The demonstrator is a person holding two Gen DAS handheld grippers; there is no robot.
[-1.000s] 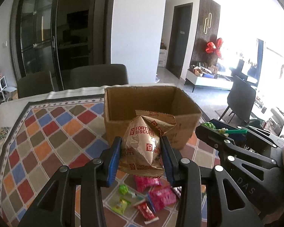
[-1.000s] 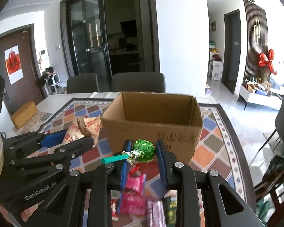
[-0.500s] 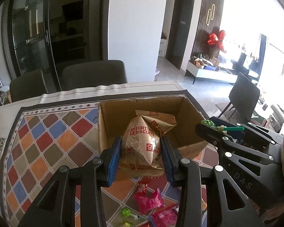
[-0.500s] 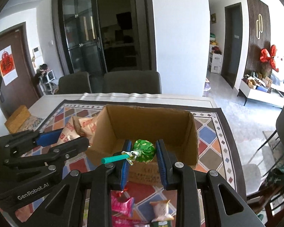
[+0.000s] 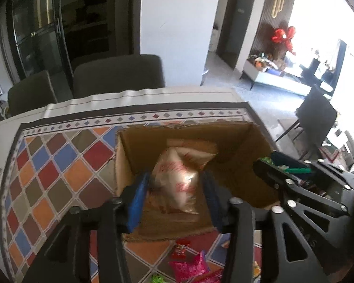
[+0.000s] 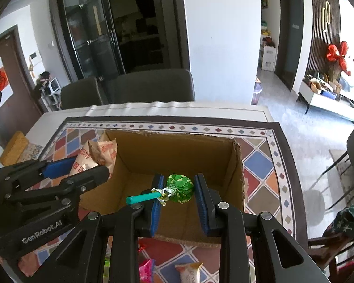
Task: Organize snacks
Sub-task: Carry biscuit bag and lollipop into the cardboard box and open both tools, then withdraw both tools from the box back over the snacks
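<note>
Above the open brown cardboard box (image 5: 236, 146) on the multicoloured diamond-patterned tablecloth (image 5: 59, 165): left gripper (image 5: 174, 195) with jaws opening, blurred beige Fortune Biscuits packet (image 5: 177, 181) between the blue pads, clear of the right pad, contact on the left unclear. Beside it, right gripper (image 6: 178, 194) clamped on a green foil-wrapped lollipop with a teal stick (image 6: 179, 187), over the box's inside. On the cloth in front of the box, loose pink snack packets (image 5: 188, 268).

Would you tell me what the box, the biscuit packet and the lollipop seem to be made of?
Box: plain brown corrugated cardboard, matte, with rough torn rims. Biscuit packet: probably metallised plastic film; it is glossy, crinkled and has a crimped seal. Lollipop: head in shiny green wrap, foil or plastic, twisted at the neck; its teal stick looks like smooth plastic.
</note>
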